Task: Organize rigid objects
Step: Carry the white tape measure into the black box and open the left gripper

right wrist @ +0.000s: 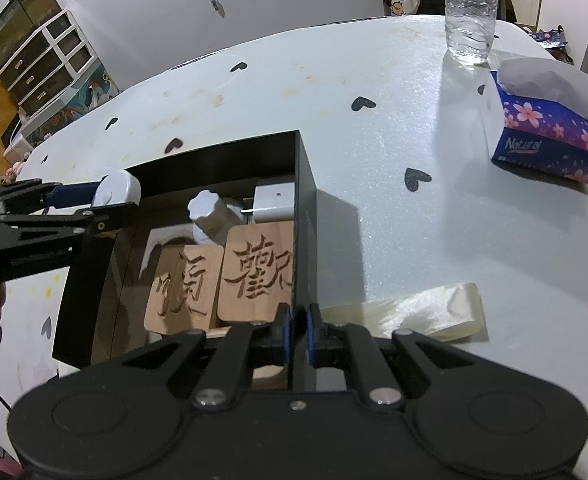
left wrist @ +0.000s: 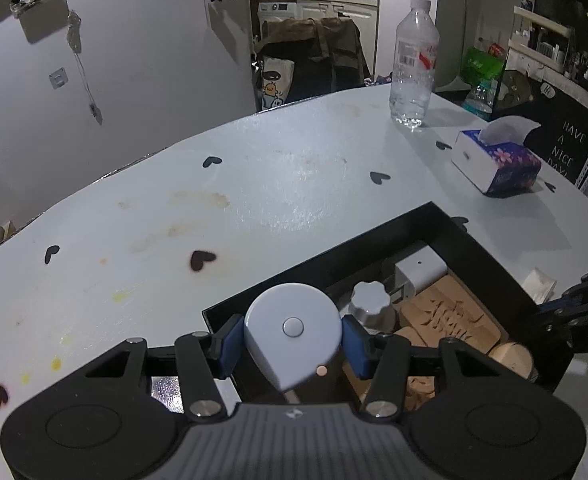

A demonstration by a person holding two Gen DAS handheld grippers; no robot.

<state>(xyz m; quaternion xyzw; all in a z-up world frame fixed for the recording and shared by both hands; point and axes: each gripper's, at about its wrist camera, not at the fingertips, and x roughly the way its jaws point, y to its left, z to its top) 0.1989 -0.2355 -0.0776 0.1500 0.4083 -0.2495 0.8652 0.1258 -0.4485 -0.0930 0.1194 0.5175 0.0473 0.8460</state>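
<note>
Left gripper (left wrist: 292,340) pinches a white teardrop-shaped tape measure (left wrist: 293,330); only the right wrist view shows the right gripper (right wrist: 299,330) clamping the black rectangular box (right wrist: 306,216) wall at 6 o'clock.

The worktop (right wrist: 374,152) is pale grey-white, dotted with black hearts and yellowish stains. The open box (right wrist: 306,208) is black; the tissue pack (right wrist: 546,140) is purple-blue with pink blossoms.

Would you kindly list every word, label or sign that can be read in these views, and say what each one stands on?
"Natural": side of the tissue box.
"HAVE A NICE DAY!": dark sign in the room behind the table.
Large carved Chinese characters: two wooden blocks in the black box; I cannot transcribe them with certainty.
Red label with Chinese characters and a barcode: water bottle; too small to read.
"DA...": right gripper; cut off.
</note>
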